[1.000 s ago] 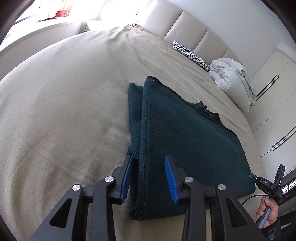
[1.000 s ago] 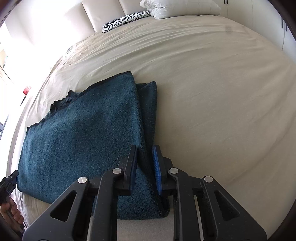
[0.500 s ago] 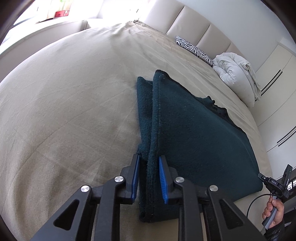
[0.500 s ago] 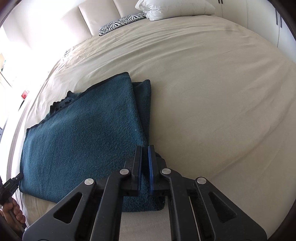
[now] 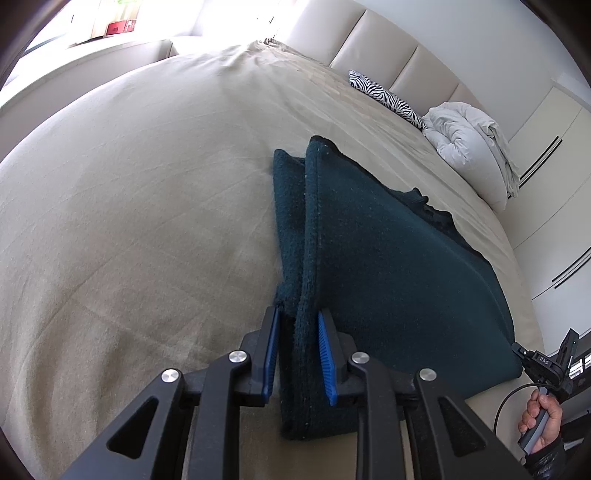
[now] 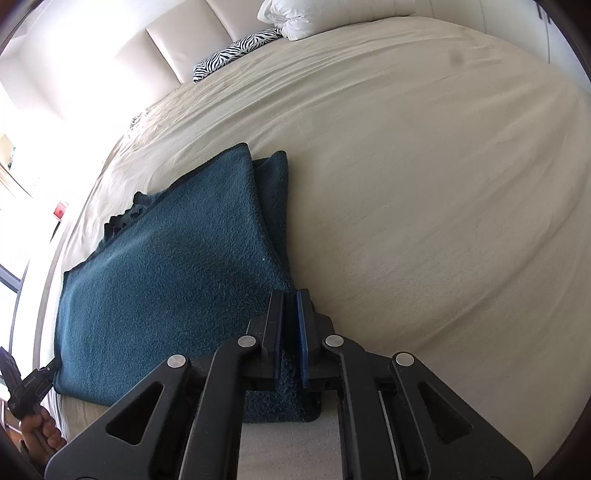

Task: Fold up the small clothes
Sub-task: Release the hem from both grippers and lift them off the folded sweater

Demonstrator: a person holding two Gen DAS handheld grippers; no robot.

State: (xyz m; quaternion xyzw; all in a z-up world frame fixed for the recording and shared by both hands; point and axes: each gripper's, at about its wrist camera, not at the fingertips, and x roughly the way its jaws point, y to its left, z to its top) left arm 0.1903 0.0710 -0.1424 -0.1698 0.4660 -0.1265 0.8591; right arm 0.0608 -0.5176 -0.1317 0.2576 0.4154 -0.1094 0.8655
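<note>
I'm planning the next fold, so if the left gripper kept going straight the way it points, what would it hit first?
The left gripper already grips the teal garment's folded edge; straight on it would likely push more of that cloth into the bed.

Daylight floods in from the window, glaring white there; fisheye edges bend and darken, focus stays sharp.

The left gripper has just closed its blue pads on the near left edge of the folded dark teal cloth lying on the beige bed
</note>
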